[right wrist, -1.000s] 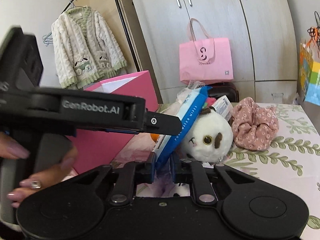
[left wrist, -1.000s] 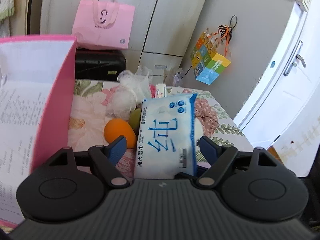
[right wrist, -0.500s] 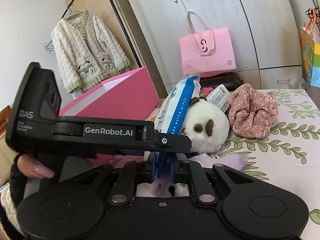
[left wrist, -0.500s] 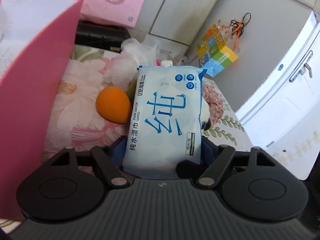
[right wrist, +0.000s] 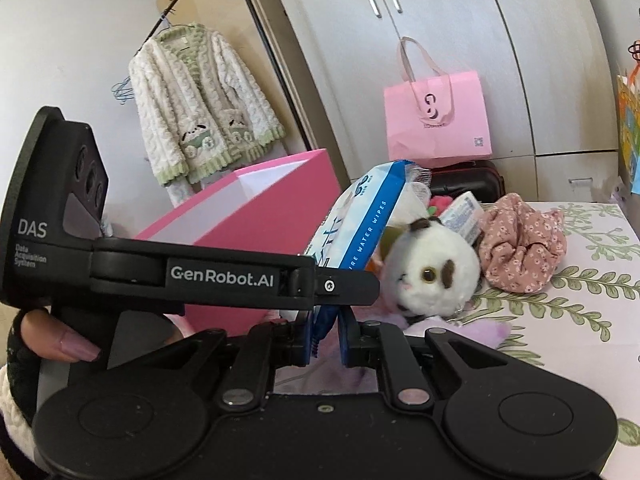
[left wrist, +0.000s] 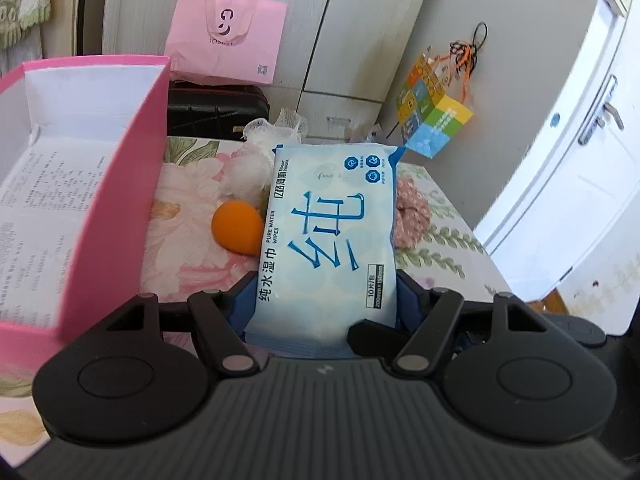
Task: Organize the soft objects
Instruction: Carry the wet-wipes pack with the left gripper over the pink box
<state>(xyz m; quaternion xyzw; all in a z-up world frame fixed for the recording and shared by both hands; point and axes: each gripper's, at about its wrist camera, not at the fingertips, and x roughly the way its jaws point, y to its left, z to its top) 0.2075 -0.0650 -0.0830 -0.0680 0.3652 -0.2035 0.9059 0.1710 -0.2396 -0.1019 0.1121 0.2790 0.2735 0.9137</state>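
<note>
A blue-and-white pack of wet wipes [left wrist: 326, 240] stands upright between my left gripper's [left wrist: 326, 304] blue pads, which are closed on its sides. In the right wrist view the pack [right wrist: 352, 224] leans edge-on, its bottom corner between my right gripper's [right wrist: 325, 338] pads, which have a small gap around it. The left gripper's body [right wrist: 224, 276] crosses that view. An open pink box [left wrist: 116, 184] stands at left. An orange sponge egg [left wrist: 236, 226], a white mesh puff [left wrist: 250, 170], a plush cat [right wrist: 432, 272] and a floral scrunchie [right wrist: 520, 248] lie on the floral cloth.
A pink paper bag [left wrist: 226, 40] sits on a black case [left wrist: 216, 110] by the wardrobe behind. A colourful cube bag [left wrist: 434, 120] hangs at right. A fluffy cardigan [right wrist: 200, 100] hangs at left. A small white packet [right wrist: 460, 212] lies behind the plush.
My left gripper closed on the sides of the wipes pack and lifted with it. My right gripper's pads have loosened around the pack's lower corner.
</note>
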